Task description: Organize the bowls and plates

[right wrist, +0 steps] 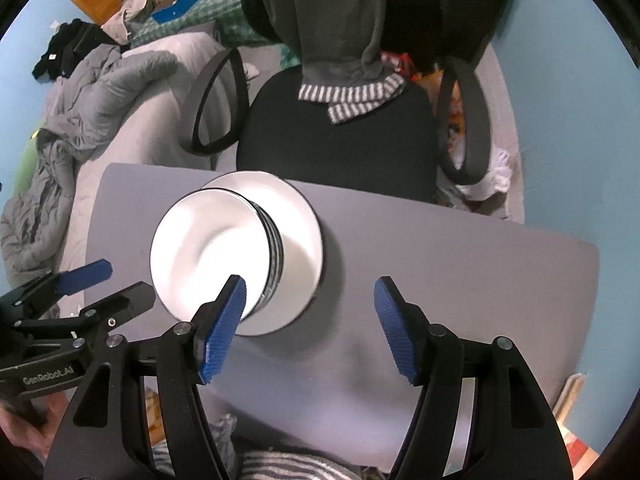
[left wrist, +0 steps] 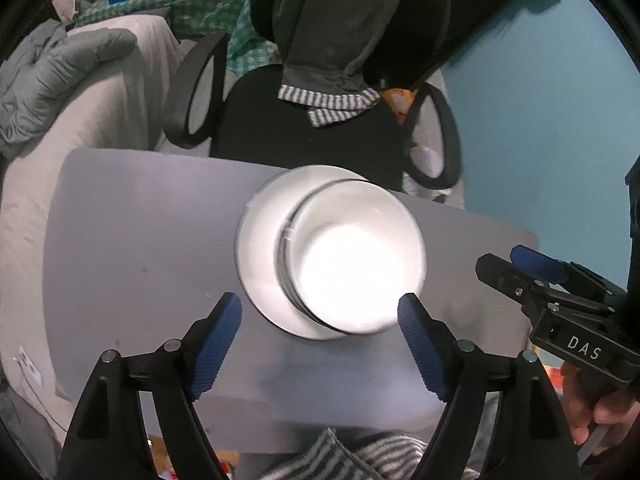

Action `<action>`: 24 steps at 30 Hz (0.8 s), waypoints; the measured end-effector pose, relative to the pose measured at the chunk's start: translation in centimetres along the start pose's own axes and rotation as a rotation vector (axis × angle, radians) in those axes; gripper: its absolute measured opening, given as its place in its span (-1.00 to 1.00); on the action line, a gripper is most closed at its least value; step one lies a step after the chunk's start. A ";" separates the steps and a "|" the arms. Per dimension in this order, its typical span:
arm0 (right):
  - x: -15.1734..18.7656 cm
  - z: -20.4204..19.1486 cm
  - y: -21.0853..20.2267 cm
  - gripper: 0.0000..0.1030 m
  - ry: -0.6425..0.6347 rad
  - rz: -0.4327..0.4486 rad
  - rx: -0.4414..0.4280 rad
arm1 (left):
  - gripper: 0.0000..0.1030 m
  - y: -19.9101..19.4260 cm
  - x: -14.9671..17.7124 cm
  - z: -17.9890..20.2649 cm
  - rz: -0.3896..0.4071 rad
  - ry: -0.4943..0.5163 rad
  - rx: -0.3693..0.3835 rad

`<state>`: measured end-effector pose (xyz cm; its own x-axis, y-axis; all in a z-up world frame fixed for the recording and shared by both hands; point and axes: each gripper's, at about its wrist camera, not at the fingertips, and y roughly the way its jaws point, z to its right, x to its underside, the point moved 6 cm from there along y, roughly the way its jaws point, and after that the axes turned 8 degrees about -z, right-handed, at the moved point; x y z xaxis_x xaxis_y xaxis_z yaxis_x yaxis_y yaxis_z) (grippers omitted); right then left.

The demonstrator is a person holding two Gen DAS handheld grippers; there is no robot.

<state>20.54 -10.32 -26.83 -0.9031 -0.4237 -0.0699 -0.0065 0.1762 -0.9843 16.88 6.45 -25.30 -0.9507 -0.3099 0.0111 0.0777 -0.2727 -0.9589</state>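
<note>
A stack of white bowls [left wrist: 352, 256] stands on a white plate [left wrist: 260, 248] near the far edge of the grey table [left wrist: 140, 240]. In the right wrist view the same bowls [right wrist: 208, 248] sit on the plate [right wrist: 300, 224]. My left gripper [left wrist: 320, 312] hangs above the near side of the stack, jaws wide and empty. My right gripper [right wrist: 310, 296] hovers to the right of the stack, open with nothing between its blue pads. Each gripper shows in the other's view: the right gripper [left wrist: 520, 264] at the right edge, the left gripper [right wrist: 120, 280] at the left edge.
A black office chair [left wrist: 312, 128] with dark clothing draped over its back stands just behind the table. A bed with grey bedding [right wrist: 100, 92] lies to the left. A blue wall [left wrist: 540, 120] is at the right. Striped fabric [right wrist: 280, 464] sits at the near table edge.
</note>
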 end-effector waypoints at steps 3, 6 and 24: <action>0.6 0.4 -1.6 0.29 0.004 0.029 0.014 | 0.60 -1.1 0.7 1.2 0.016 0.004 0.021; 1.6 0.8 -3.3 0.30 0.023 0.069 0.029 | 0.60 -2.6 1.5 2.4 0.053 0.031 0.006; 4.8 1.8 -10.5 0.30 0.005 0.196 0.047 | 0.67 -11.0 5.2 6.4 0.286 0.071 -0.113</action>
<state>17.02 -15.77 -17.17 -0.8874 -0.3805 -0.2604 0.1896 0.2136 -0.9583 13.01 1.98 -12.90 -0.9140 -0.2937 -0.2799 0.3152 -0.0794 -0.9457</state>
